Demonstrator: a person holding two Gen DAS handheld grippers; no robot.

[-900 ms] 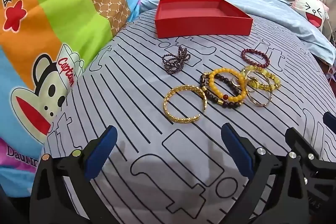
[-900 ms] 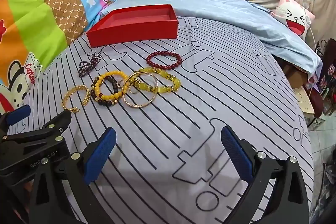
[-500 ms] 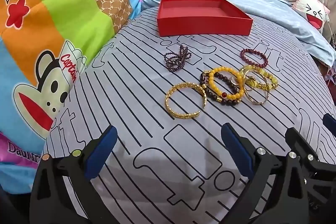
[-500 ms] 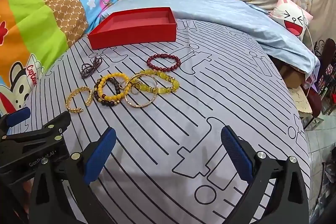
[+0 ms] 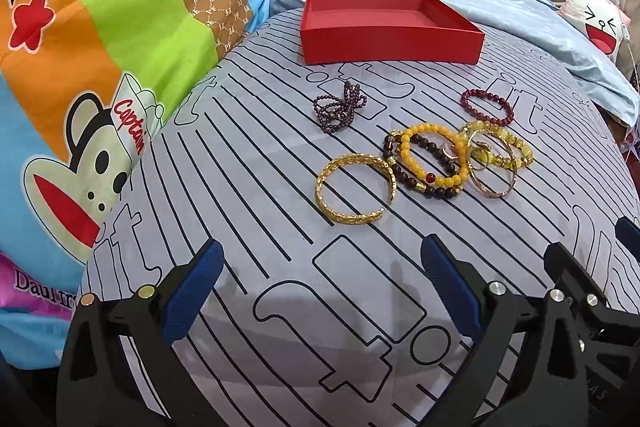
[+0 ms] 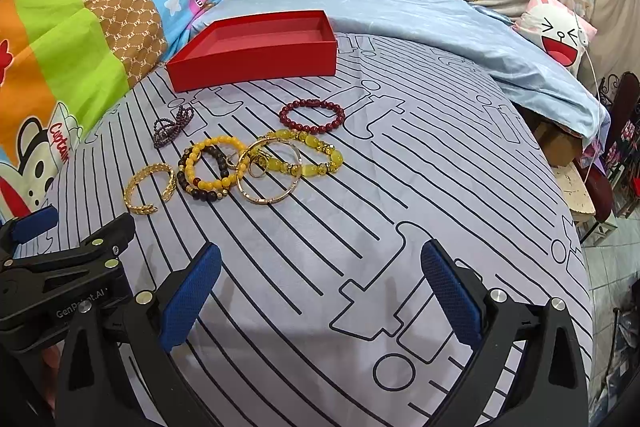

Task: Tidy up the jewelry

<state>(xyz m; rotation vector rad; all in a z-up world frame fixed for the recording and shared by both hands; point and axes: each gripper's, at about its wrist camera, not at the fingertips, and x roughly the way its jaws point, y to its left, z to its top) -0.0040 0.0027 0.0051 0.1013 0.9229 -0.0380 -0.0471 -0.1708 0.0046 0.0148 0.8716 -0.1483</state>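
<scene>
Left wrist view first: the left gripper (image 5: 320, 287) angles down toward the striped bedsheet (image 5: 248, 163), blue pads spread wide at the bottom of the frame, nothing between them, touching nothing. Just above them, at centre, lies the gold cuff (image 5: 355, 188). To its right sits a tangle of bracelets: the yellow bead bracelet (image 5: 436, 159) overlapping a dark bead bracelet (image 5: 416, 183), with a thin gold bangle (image 5: 492, 167) at the right end. The purple bead strand (image 5: 340, 105) lies above the cuff, the red bead bracelet (image 5: 487, 105) at upper right, and the red box (image 5: 390, 41) stands open at top centre. Part of the other tool shows at the lower right corner.

Over to the right wrist view: the right gripper (image 6: 320, 291) also tilts down, fully spread and empty, over bare sheet. The jewelry lies left of centre, the box at upper left.
</scene>
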